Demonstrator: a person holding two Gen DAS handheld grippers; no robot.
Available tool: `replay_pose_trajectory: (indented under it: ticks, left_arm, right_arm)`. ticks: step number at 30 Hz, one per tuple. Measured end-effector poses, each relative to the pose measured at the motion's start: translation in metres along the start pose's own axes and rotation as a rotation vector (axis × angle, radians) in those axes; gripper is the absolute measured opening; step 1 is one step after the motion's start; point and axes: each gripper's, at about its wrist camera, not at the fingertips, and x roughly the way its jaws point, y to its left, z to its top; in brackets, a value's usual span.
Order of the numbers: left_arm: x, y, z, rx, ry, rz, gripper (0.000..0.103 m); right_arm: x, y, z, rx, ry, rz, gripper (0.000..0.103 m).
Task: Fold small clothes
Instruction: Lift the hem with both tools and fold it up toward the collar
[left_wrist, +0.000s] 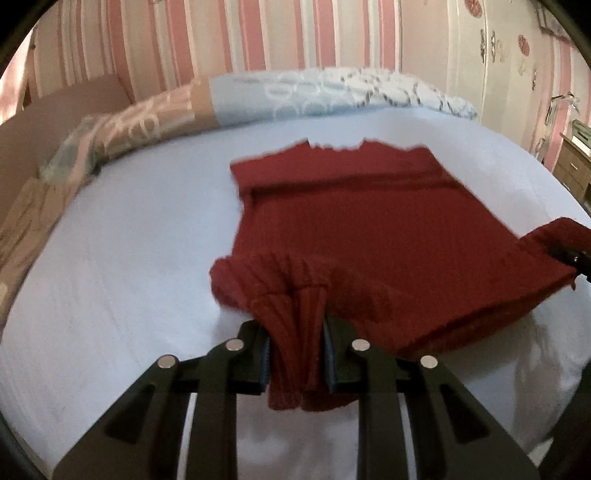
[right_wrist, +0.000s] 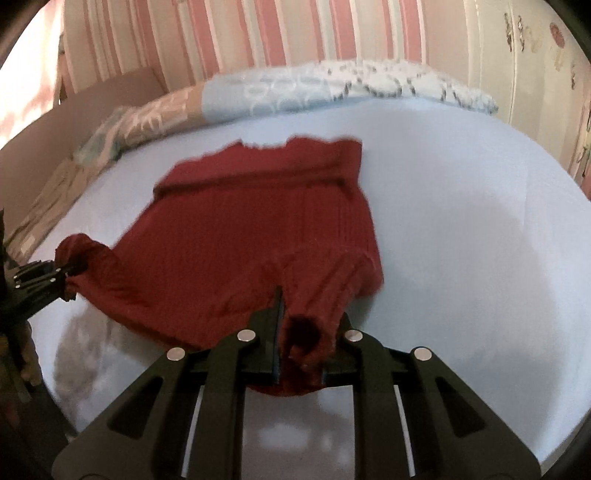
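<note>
A dark red knitted sweater (left_wrist: 369, 229) lies on a pale blue bed sheet (left_wrist: 129, 258), its far part flat and its sleeves folded in. My left gripper (left_wrist: 297, 354) is shut on the near left corner of the ribbed hem, lifted off the sheet. My right gripper (right_wrist: 304, 347) is shut on the near right corner of the sweater (right_wrist: 258, 229). Each gripper also shows in the other's view: the right one (left_wrist: 576, 258) at the right edge, the left one (right_wrist: 44, 277) at the left edge.
A patterned duvet (left_wrist: 258, 99) is bunched along the far side of the bed (right_wrist: 480, 258). A brown headboard (left_wrist: 48, 122) stands at the left. A striped pink wall lies behind, and a wooden drawer unit (left_wrist: 574, 170) at the far right.
</note>
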Motion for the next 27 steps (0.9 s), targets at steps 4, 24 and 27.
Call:
replay_pose_trajectory:
  ticks: [4,24,27]
  left_arm:
    - [0.017,0.011,0.044,-0.01,-0.059,0.03,0.023]
    - [0.209,0.036,0.193,0.008,-0.002,0.061,0.024]
    - [0.237,0.034,0.188,0.029,0.043,0.07,0.024]
  right_arm:
    - [0.019,0.0,0.047,-0.008,-0.083,-0.003,0.015]
    - [0.219,-0.045,0.171,0.07,-0.003,-0.082,0.015]
    - [0.244,-0.051,0.162,0.08,0.051,-0.095,0.015]
